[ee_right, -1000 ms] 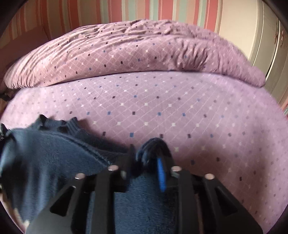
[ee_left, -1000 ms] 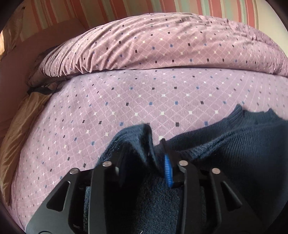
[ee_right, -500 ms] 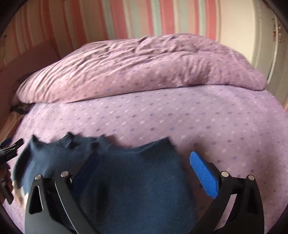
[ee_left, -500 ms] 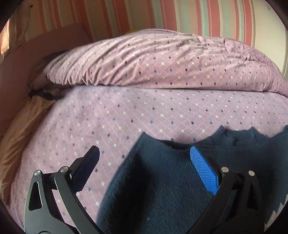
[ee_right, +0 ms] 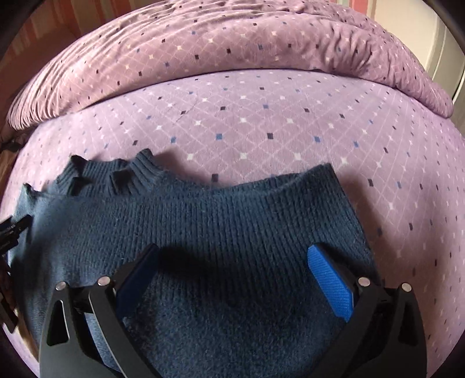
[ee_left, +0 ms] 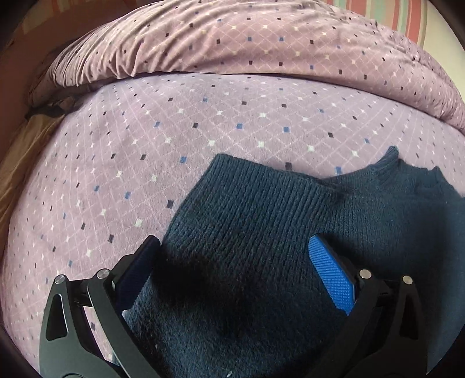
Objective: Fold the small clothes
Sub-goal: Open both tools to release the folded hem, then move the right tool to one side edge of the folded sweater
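Observation:
A small navy knit sweater (ee_left: 261, 221) lies flat on the purple patterned bedspread (ee_left: 174, 122). Its ribbed collar (ee_right: 128, 174) points away from me. In the left wrist view my left gripper (ee_left: 235, 261) is open and empty, hovering low over the sweater's left folded part, with one blue pad (ee_left: 331, 276) showing. In the right wrist view my right gripper (ee_right: 232, 267) is open and empty over the sweater (ee_right: 232, 221) near its right edge. The left gripper's tip (ee_right: 11, 229) shows at the far left there.
A rolled duvet (ee_left: 261, 37) in the same purple pattern lies across the far side of the bed. A tan sheet (ee_left: 17, 157) and brown headboard sit at the left. Striped wallpaper (ee_left: 404, 14) is behind. Bare bedspread (ee_right: 290, 116) lies beyond the sweater.
One second ago both grippers were shut on sweater fabric. Both opened and let it go, and the fabric now lies flat. Both grippers have dropped lower over it.

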A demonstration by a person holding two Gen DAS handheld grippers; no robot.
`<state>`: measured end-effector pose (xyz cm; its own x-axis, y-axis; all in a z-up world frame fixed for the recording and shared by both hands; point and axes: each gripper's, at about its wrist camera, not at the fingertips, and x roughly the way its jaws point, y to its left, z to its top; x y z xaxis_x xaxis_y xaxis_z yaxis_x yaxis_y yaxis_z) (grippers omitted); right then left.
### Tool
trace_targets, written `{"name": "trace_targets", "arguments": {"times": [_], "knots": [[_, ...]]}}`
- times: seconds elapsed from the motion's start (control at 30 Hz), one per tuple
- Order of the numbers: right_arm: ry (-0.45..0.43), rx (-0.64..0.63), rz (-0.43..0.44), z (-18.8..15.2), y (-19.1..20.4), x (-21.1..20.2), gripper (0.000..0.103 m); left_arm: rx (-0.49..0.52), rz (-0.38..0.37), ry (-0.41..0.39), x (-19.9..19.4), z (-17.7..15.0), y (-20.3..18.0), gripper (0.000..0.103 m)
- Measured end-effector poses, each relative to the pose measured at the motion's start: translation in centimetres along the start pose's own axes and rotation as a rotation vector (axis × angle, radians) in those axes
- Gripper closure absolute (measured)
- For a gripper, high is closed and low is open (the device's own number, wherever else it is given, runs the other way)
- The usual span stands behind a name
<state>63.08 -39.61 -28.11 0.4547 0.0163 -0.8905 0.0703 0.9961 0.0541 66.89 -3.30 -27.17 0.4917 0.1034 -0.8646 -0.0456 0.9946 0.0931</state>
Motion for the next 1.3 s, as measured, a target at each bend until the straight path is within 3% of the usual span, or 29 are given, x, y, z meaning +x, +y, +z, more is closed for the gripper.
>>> {"name": "trace_targets", "arguments": {"times": [0.1, 0.27, 0.43, 0.57, 0.7, 0.8, 0.87, 0.97, 1.07, 1.3], "knots": [[-0.016, -0.007, -0.004, -0.1, 0.1, -1.2, 0.002, 0.002, -0.001, -0.003, -0.7, 0.1, 0.2, 0.003], [-0.137, -0.018, -0.023, -3.6, -1.1, -7.7, 0.002, 0.084, -0.003, -0.094, -6.1, -1.7, -0.2, 0.003], [-0.187, -0.034, 0.008, -9.4, -0.1, -12.3, 0.002, 0.21, 0.025, -0.202, -12.0, -8.2, -1.0, 0.003], [-0.2, -0.138, -0.021, -13.5, 4.1, -12.8, 0.002, 0.185, 0.026, -0.197, -12.4, -12.6, -0.3, 0.003], [-0.127, -0.222, -0.072, -16.6, 6.4, -10.2, 0.002, 0.152, 0.055, -0.142, -10.0, -15.7, 1.4, 0.003], [-0.11, -0.223, -0.039, -17.6, 5.1, -8.2, 0.001, 0.065, -0.03, -0.097, -8.9, -16.1, 3.6, 0.003], [-0.096, -0.218, -0.032, -17.1, 5.0, -8.5, 0.002, 0.034, -0.042, -0.082, -9.2, -15.8, 3.9, 0.003], [-0.148, -0.158, -0.014, -16.2, 4.3, -11.4, 0.002, 0.035, -0.036, -0.139, -11.9, -15.7, 3.4, 0.003], [-0.211, -0.137, -0.062, -16.8, 2.1, -14.2, 0.002, 0.06, -0.047, -0.209, -14.5, -15.8, 1.4, 0.003], [-0.174, 0.101, -0.021, -20.8, -8.2, -15.8, 0.002, 0.124, -0.105, -0.228, -15.8, -15.5, -5.9, 0.003]]}}
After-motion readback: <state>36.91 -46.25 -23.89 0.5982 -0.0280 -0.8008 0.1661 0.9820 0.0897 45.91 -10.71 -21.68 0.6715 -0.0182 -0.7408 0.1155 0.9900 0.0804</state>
